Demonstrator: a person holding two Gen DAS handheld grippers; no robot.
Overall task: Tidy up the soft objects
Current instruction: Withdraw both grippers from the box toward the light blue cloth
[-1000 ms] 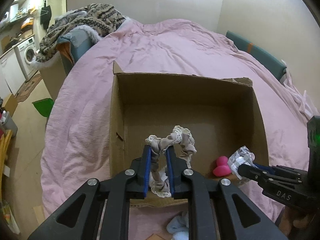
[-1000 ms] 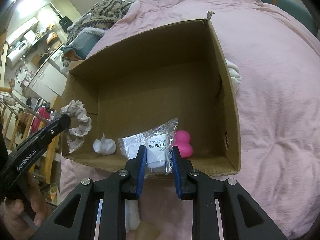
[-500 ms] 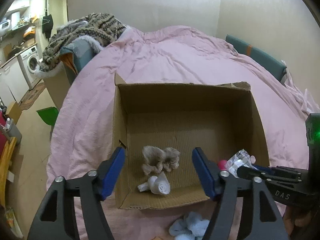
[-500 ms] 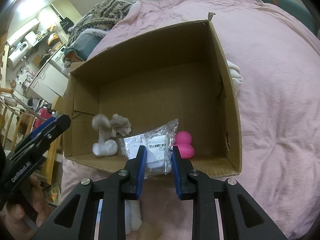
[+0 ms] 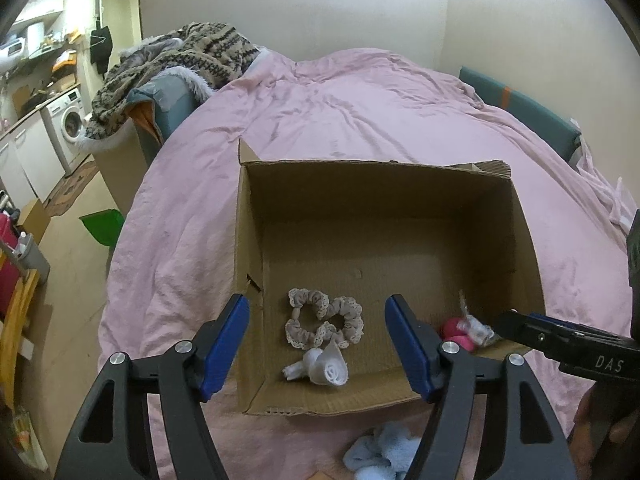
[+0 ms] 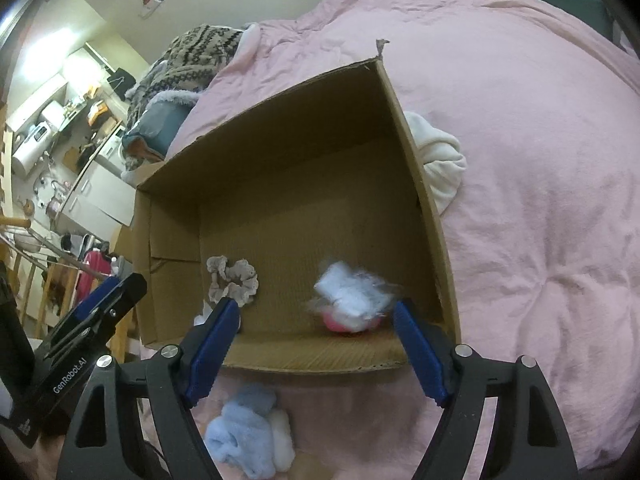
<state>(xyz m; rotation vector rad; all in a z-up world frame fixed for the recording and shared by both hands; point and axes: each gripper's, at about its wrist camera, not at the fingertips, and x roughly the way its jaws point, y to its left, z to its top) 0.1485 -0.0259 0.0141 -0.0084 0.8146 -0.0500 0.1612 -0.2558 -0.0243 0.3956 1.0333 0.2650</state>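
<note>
An open cardboard box (image 5: 524, 248) (image 6: 424, 200) sits on the pink bed. Inside lie a beige lace scrunchie (image 5: 324, 322) (image 6: 234, 280), a small white rolled cloth (image 5: 322, 366) and a pink sponge (image 5: 454, 332) (image 6: 340, 322). A clear plastic packet (image 6: 352, 294) is blurred in mid-fall just above the pink sponge. My left gripper (image 5: 316, 344) is open and empty over the box's near left. My right gripper (image 6: 316, 348) is open and empty at the box's near edge; it also shows in the left wrist view (image 5: 496, 320).
A light blue fluffy cloth (image 6: 244, 436) (image 5: 378, 454) lies on the bed in front of the box. A white cloth (image 6: 438, 160) lies against the box's right wall. A pile of knitted blankets (image 5: 180, 60) sits at the bed's far left; floor and kitchen units lie left.
My left gripper opened and dropped the scrunchie into the box, then drew back. My right gripper has just opened and let go of the plastic packet, which is falling onto the pink sponge.
</note>
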